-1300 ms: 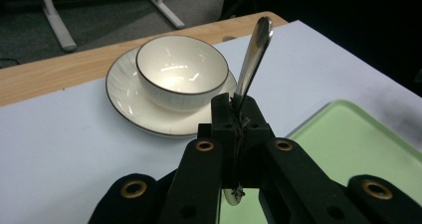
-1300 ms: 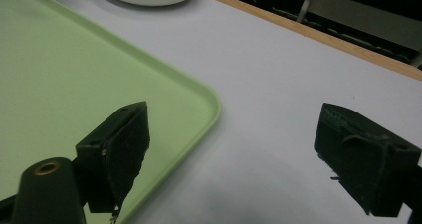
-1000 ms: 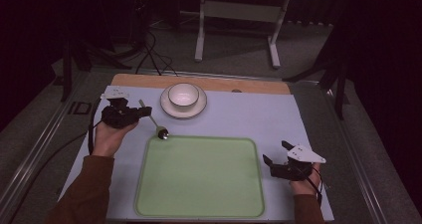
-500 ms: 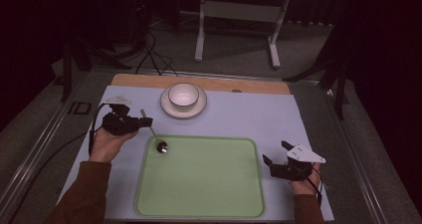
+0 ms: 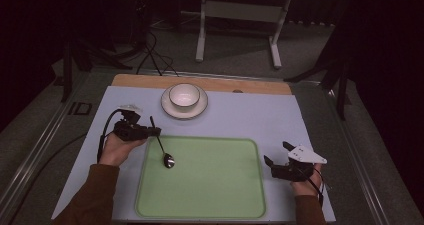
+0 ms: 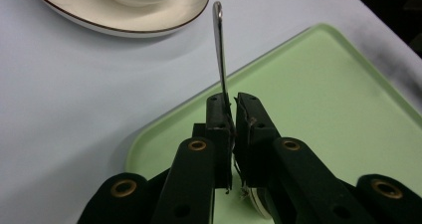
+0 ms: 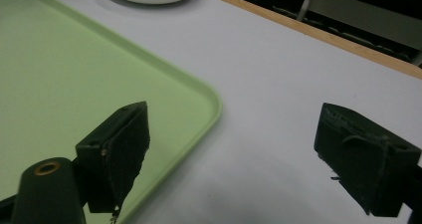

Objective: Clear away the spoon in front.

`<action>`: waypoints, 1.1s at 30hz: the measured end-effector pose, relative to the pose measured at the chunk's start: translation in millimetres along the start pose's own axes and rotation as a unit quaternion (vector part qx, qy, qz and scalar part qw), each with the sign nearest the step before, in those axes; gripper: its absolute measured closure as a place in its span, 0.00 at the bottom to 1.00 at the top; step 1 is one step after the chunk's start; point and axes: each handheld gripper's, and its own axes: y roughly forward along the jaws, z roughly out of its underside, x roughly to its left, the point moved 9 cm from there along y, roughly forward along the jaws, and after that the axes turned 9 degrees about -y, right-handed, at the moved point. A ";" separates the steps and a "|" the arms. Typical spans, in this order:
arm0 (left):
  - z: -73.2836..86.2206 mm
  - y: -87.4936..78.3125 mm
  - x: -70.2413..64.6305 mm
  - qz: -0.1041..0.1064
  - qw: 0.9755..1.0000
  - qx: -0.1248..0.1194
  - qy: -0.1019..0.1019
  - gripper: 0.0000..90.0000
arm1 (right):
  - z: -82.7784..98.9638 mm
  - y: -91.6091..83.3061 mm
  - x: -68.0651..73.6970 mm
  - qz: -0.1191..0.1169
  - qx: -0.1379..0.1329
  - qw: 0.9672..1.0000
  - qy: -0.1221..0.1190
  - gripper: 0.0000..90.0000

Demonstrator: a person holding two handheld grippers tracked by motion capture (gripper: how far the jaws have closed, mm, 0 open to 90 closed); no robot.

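A metal spoon [image 5: 169,160] rests its bowl on the left part of the green tray [image 5: 210,195], with the handle slanting up and back. My left gripper [image 5: 156,131] sits at the tray's left rim with that handle between its jaws. In the left gripper view the handle [image 6: 218,45] sticks up past the left gripper [image 6: 233,97]. The jaws have just been opening, and a thin slit shows beside the handle. My right gripper [image 5: 276,153] stands wide open just off the tray's right edge, with nothing between its jaws [image 7: 234,129].
A white bowl [image 5: 184,95] on a white saucer [image 5: 170,111] stands behind the tray, near the table's wooden far edge [image 5: 260,86]. Pale blue mat [image 5: 250,120] lies bare between saucer and tray. Stands and cables are on the floor beyond.
My left hand has carried the spoon down and toward the tray, so the spoon's bowl now lies on it. The right hand has stayed put.
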 end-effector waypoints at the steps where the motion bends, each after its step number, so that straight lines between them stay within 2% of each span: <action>1: 0.0 0.0 0.0 0.000 1.000 0.000 0.000 0.94 | 0.0 0.0 0.0 0.000 0.000 1.000 0.000 0.16; 8: 3.7 7.8 4.4 -0.002 1.000 -0.009 -0.008 0.93 | 0.2 0.3 0.1 -0.001 0.001 1.000 -0.001 0.16; 19: 17.3 32.4 3.9 0.001 1.000 0.018 -0.012 0.90 | 0.4 0.5 -0.1 -0.001 0.002 1.000 -0.001 0.16; 21: 17.3 32.4 3.9 0.001 1.000 0.018 -0.012 0.90 | 0.4 0.5 -0.2 -0.002 0.002 1.000 -0.001 0.16; 24: 28.5 31.2 1.7 0.012 1.000 0.022 -0.015 0.90 | 0.1 0.3 -0.3 -0.002 0.001 1.000 -0.001 0.15; 30: 37.8 23.9 0.6 0.020 0.999 0.011 -0.025 0.89 | 0.0 0.3 0.0 -0.003 0.002 1.000 -0.002 0.16; 33: 43.0 21.5 -2.4 0.022 1.000 0.009 -0.020 0.89 | 0.1 0.2 -0.1 -0.003 0.002 1.000 -0.001 0.15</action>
